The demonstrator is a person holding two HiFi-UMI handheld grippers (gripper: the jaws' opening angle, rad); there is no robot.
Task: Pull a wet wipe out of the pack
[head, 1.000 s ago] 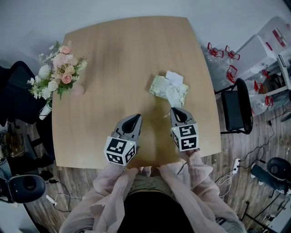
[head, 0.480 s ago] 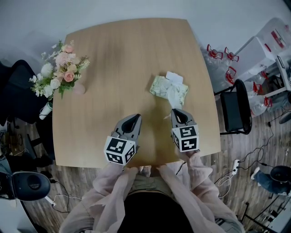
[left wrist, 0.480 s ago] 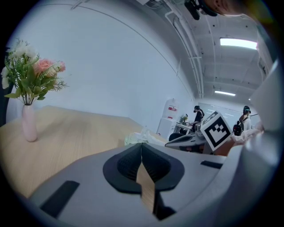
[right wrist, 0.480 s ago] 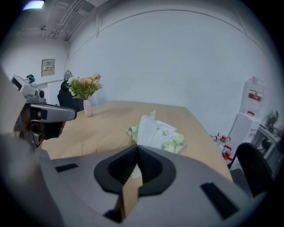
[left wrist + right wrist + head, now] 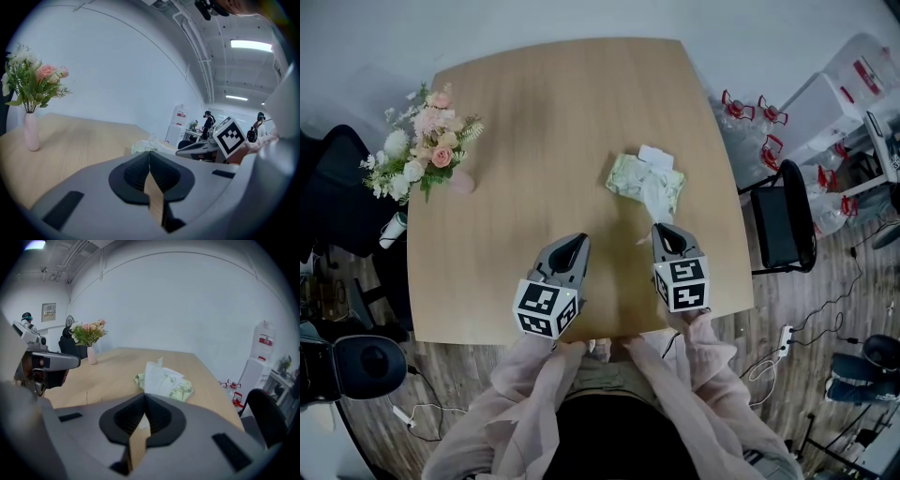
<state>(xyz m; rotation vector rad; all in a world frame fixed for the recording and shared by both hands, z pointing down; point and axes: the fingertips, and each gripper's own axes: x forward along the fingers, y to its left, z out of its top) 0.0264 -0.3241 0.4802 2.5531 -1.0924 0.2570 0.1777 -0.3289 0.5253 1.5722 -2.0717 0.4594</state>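
Note:
A pale green wet wipe pack (image 5: 628,175) lies on the wooden table (image 5: 534,103), right of centre, with its white flap open. A white wet wipe (image 5: 657,200) stretches out of it toward me and ends at the tips of my right gripper (image 5: 662,226). That gripper is shut, and the wipe's near end looks nipped between its jaws. In the right gripper view the wipe (image 5: 157,375) stands up from the pack (image 5: 183,390) just past the closed tips (image 5: 145,393). My left gripper (image 5: 578,242) hovers left of it, shut and empty (image 5: 149,152), away from the pack (image 5: 142,146).
A pink vase of flowers (image 5: 427,150) stands at the table's left edge. A black chair (image 5: 787,220) sits just off the right edge, with bottles and red clips (image 5: 750,108) behind it. The near table edge (image 5: 609,336) runs under my hands.

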